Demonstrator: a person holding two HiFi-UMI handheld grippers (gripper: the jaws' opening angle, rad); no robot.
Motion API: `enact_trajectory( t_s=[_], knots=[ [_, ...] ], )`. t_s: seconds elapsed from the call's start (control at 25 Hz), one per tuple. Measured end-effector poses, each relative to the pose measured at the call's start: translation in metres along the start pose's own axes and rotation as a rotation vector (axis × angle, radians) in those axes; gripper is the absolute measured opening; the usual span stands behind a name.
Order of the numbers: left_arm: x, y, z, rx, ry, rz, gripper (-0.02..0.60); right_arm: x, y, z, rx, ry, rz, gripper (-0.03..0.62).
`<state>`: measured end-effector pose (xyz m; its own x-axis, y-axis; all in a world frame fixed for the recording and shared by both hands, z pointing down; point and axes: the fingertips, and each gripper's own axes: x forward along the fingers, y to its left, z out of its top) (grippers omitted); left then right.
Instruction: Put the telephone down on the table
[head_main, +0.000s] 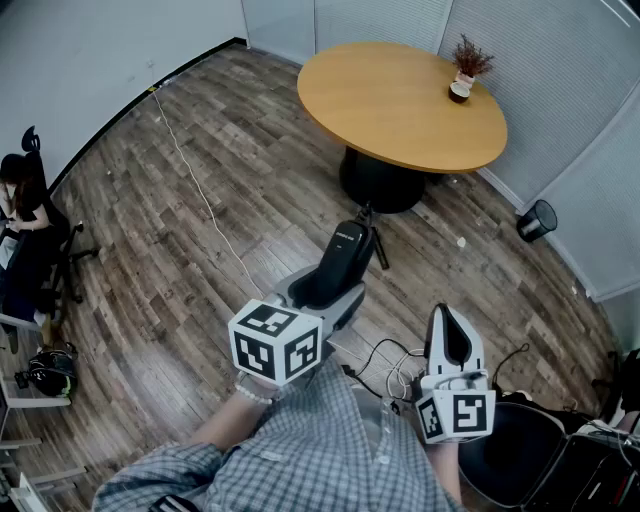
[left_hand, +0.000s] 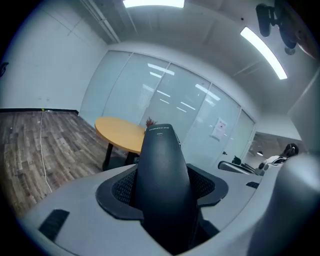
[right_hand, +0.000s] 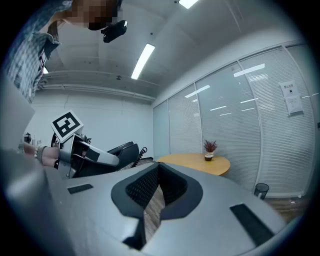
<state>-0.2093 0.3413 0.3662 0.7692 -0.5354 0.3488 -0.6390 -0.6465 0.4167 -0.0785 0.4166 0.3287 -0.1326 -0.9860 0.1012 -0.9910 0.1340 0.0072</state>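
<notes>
A black telephone handset (head_main: 342, 262) sticks forward out of my left gripper (head_main: 330, 290), which is shut on its lower half, high above the wooden floor. In the left gripper view the telephone handset (left_hand: 162, 180) fills the gap between the pads (left_hand: 122, 187). Its coiled cord (head_main: 380, 250) hangs off the far end. The round wooden table (head_main: 400, 100) stands ahead, some way off. My right gripper (head_main: 450, 338) hovers to the right of the left one, shut with nothing in it. In the right gripper view the handset (right_hand: 117, 150) shows at the left.
A small potted plant (head_main: 466, 65) sits on the table's far right side. A black bin (head_main: 538, 220) stands by the glass wall. A person (head_main: 20, 200) sits at the far left. A white cable (head_main: 200, 190) runs across the floor. A dark chair (head_main: 520, 460) is at the lower right.
</notes>
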Motion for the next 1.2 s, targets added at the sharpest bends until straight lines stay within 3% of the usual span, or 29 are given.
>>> enact_trajectory(
  t_s=[0.76,1.2],
  knots=[
    [-0.006,0.033,0.011,-0.008,-0.002,-0.020,0.281,0.023,0.019,0.001,0.011,0.001,-0.033,0.006],
    [-0.028,0.075,0.017,0.004,-0.005,-0.043,0.281,0.041,0.065,-0.004,0.013,0.000,-0.067,0.006]
  ],
)
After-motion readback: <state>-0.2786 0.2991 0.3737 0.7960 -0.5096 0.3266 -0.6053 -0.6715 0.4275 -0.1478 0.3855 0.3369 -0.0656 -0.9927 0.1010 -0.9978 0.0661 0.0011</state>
